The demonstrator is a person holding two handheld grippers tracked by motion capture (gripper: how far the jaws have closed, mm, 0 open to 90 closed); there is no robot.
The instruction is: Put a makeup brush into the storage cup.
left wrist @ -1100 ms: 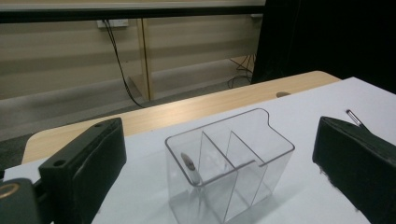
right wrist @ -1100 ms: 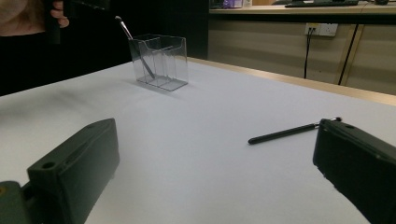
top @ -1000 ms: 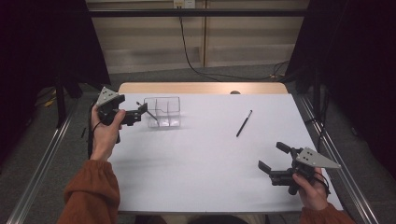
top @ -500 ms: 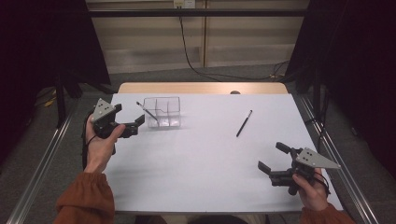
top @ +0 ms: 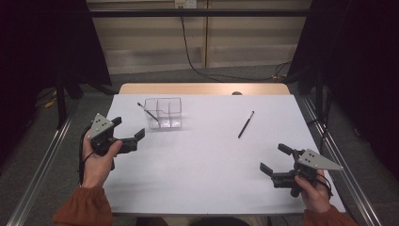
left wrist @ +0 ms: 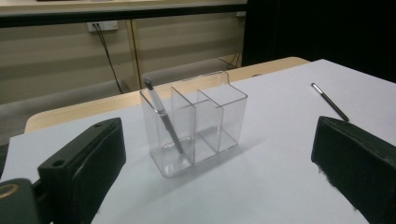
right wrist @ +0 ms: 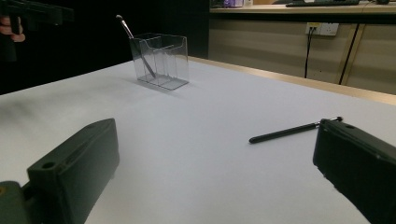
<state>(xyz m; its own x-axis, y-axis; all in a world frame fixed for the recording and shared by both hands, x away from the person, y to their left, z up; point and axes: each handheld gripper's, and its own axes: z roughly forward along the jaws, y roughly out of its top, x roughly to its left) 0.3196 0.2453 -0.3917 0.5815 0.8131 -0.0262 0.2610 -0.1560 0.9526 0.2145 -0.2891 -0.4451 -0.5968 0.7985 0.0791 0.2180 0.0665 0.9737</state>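
Note:
A clear three-compartment organizer (top: 163,113) stands on the white table at the back left. A dark pen (top: 147,112) leans in its end compartment, with its top sticking out over the rim. In the left gripper view that pen (left wrist: 163,116) sits in the leftmost cell of the organizer (left wrist: 205,121). A second dark pen (top: 245,124) lies flat on the table at centre right. My left gripper (top: 128,127) hovers open near the organizer's front left and holds nothing. My right gripper (top: 272,157) is open near the front right edge, with the loose pen (right wrist: 292,131) ahead of it.
A white sheet (top: 202,179) covers the table, and a strip of bare wood (top: 202,88) shows along the far edge. Metal rails (top: 42,174) run down both sides. A cable (top: 188,52) hangs against the wall behind.
My left gripper has pulled back from the organizer toward the near left, and the pen stays leaning in the organizer. The right gripper has not moved.

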